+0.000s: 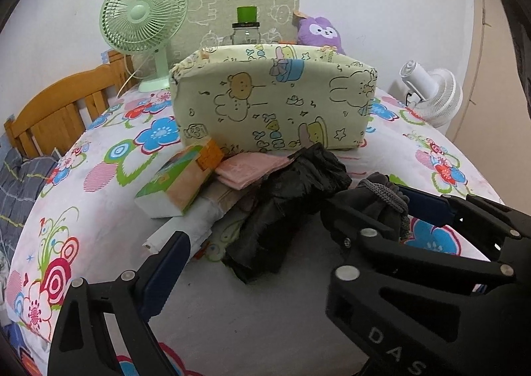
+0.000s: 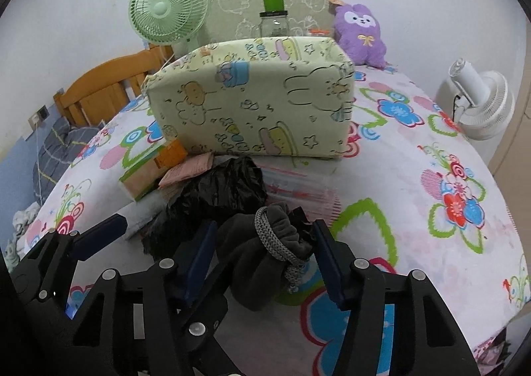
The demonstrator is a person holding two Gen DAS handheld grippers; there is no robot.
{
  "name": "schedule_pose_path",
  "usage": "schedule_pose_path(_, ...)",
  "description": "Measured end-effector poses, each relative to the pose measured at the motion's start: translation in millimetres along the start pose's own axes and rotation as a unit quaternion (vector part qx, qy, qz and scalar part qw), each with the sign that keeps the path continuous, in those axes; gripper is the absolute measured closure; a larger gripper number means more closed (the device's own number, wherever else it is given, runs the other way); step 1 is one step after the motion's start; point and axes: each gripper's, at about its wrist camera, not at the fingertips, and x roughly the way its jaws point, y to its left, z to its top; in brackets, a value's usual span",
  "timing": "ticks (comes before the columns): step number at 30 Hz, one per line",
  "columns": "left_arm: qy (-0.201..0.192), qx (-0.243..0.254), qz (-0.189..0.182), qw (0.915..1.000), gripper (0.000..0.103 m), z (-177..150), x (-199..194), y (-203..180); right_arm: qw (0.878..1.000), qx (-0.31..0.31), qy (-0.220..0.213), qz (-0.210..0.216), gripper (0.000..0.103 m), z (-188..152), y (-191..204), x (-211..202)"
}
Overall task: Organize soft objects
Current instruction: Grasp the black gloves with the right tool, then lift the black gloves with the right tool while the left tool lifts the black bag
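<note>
A pale yellow fabric storage box (image 1: pixel 272 100) with cartoon prints stands on the flowered bed; it also shows in the right wrist view (image 2: pixel 255 97). In front of it lies a pile: a crumpled black garment (image 1: pixel 285 203) (image 2: pixel 215 196), a pink folded cloth (image 1: pixel 252 170), and a green-orange tissue pack (image 1: pixel 179 180). My right gripper (image 2: pixel 262 256) is closed on a grey drawstring pouch (image 2: pixel 265 253), also seen in the left wrist view (image 1: pixel 385 203). My left gripper (image 1: pixel 265 243) is open over the pile, holding nothing.
A green desk fan (image 1: pixel 146 20), a glass jar with a green lid (image 1: pixel 247 27) and a purple plush toy (image 2: pixel 360 34) stand behind the box. A white fan (image 2: pixel 478 100) is at the right. A wooden headboard (image 1: pixel 56 110) is on the left.
</note>
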Motion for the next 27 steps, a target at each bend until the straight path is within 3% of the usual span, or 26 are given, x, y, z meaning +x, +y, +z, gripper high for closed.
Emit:
schedule_pose_path(7, -0.003, 0.010, -0.008, 0.9999, 0.009, 5, 4, -11, 1.000, 0.012, -0.006, -0.016, 0.045, 0, -13, -5)
schedule_pose_path(17, 0.009, 0.022, -0.023, 0.9995, 0.027, 4, 10, -23, 0.999, 0.028, 0.002, -0.016, 0.047, -2, -25, -1)
schedule_pose_path(20, 0.012, 0.023, -0.031, 0.9992, 0.039, 4, 10, -25, 0.999, 0.032, 0.004, -0.015, 0.047, -2, -27, 0)
schedule_pose_path(22, 0.018, 0.021, -0.038, 0.9989, 0.053, 3, 11, -26, 0.999, 0.034, 0.004, -0.014, 0.047, -2, -28, 0)
schedule_pose_path(23, 0.022, 0.021, -0.034, 0.9990, 0.065, 3, 13, -26, 0.999, 0.036, 0.003, -0.015, 0.047, -2, -29, -1)
schedule_pose_path(27, 0.028, 0.016, -0.032, 0.9990, 0.073, 3, 15, -23, 0.999, 0.034, 0.003, -0.014, 0.047, -2, -28, -1)
